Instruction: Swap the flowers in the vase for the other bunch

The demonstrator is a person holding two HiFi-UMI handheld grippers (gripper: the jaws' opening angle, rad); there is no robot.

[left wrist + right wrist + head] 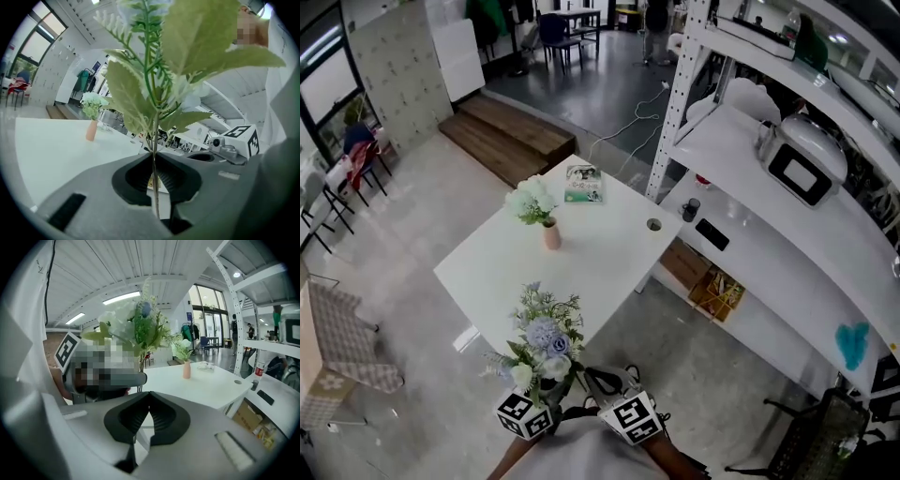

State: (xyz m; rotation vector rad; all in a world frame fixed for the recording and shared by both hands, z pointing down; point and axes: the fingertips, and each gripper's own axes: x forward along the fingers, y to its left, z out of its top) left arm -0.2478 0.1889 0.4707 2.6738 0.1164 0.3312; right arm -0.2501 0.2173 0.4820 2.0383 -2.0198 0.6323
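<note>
Bottom centre of the head view: you hold the bunch (542,342) upright in the left tongs (153,159). They are clamped on its thin stem (154,140) low down. That grip leaves the blue and white heads clear above and the stem's end free below, ready, by the look of it, to drop into a narrow neck.

The right tongs (149,397) ride just beside it at the bottom edge, closed on nothing, their pads meeting with no stem between them. They seem kept free to lift out what stands in the way.

Beyond, the white surface (600,267) runs toward the upper middle of the frame. The vase (551,235) stands upright near its far side, well apart from your bunch. The old flowers (531,200), pale green, are in the vase, so the swap has not begun. They must come out before the new stem goes in.

Shelving (741,234) lines the right of the frame, close to the surface's far corner.
</note>
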